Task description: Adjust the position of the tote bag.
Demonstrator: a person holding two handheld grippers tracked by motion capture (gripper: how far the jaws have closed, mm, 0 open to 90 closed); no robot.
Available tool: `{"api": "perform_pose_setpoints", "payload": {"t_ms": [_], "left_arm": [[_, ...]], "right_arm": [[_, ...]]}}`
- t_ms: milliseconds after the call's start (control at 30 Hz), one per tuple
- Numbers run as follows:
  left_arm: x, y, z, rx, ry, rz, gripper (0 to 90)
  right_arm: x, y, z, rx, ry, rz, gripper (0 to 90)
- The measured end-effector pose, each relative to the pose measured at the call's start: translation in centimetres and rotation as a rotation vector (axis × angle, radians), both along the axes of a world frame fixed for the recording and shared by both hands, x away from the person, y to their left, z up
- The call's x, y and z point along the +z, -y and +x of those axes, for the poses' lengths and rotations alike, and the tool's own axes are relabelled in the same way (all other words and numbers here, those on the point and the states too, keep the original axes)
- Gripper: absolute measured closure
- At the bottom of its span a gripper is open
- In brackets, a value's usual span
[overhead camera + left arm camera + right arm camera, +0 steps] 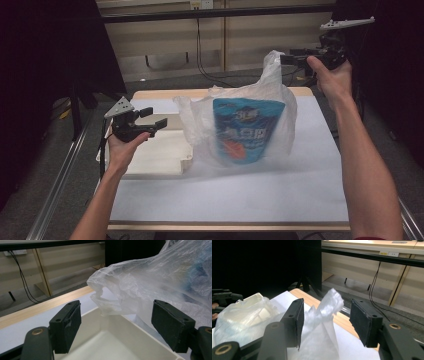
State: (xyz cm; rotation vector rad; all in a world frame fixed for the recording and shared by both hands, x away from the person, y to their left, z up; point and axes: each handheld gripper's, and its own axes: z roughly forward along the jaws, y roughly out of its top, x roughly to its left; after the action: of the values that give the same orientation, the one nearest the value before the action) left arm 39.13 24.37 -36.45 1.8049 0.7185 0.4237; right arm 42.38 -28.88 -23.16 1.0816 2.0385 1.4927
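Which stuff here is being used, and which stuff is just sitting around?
Being used:
plastic bag
blue pouch inside the bag
right gripper, open around the bag's handle
left gripper, open beside the bag

Just sitting around:
white tray
cables by the wall

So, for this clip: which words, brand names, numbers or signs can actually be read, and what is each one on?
None can be read for certain.
Blue pouch inside the clear plastic bag: large white brand lettering on its front and a small white mark near its top, both too blurred to read.
Wall socket plate in the high view: no legible marking.
Yellow label on the wall strip in the right gripper view: too small to read.
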Motion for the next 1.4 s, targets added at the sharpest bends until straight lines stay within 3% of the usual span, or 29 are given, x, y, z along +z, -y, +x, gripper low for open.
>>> {"api": "perform_pose_setpoints", "payload": {"t_ms": [267,467,533,567,633,667,700,867,1000,1100,1233,1400], "left_arm": [[0.0,-0.1,0.5,0.01,-0.003,-0.001,23.9],[-0.1,-0.3,1.2,0.021,-0.013,-0.006,23.8],[0.0,-0.2,1.5,0.021,-0.015,-0.008,23.8],[0.1,0.0,1.8,0.016,-0.015,-0.001,23.7],[0.1,0.2,1.9,0.013,-0.015,-0.002,23.5],[0.2,0.5,2.3,0.006,-0.011,-0.001,23.4],[0.2,0.5,2.3,0.006,-0.011,-0.001,23.5],[0.0,1.8,3.8,-0.01,-0.043,-0.028,23.5],[0.0,3.6,4.5,-0.052,-0.043,0.02,23.5],[0.1,4.1,4.6,-0.068,-0.037,0.023,23.5],[-0.1,4.8,5.7,-0.066,-0.077,0.004,23.7],[-0.3,5.2,6.6,-0.056,-0.093,0.005,23.3]], "right_arm": [[-0.1,-1.3,1.3,0.002,-0.019,0.002,45.2],[-1.3,-2.2,2.5,0.004,-0.049,0.009,49.7],[-1.5,-2.3,2.7,0.0,-0.048,0.016,57.9],[-1.7,-2.5,2.9,0.008,-0.052,0.019,68.8],[-1.8,-2.6,2.9,0.009,-0.052,0.019,73.4],[-1.9,-2.8,3.0,0.017,-0.047,0.018,84.7],[-1.9,-2.8,2.9,0.023,-0.047,0.025,86.6],[-2.0,-3.1,2.8,0.044,-0.042,0.031,88.9],[-1.9,-3.2,2.6,0.048,-0.033,0.043,89.1],[-1.9,-3.2,2.6,0.047,-0.028,0.044,89.0],[-1.9,-3.0,2.3,0.045,-0.014,0.058,89.0],[-1.7,-2.7,2.0,0.042,-0.007,0.056,89.0]]}}
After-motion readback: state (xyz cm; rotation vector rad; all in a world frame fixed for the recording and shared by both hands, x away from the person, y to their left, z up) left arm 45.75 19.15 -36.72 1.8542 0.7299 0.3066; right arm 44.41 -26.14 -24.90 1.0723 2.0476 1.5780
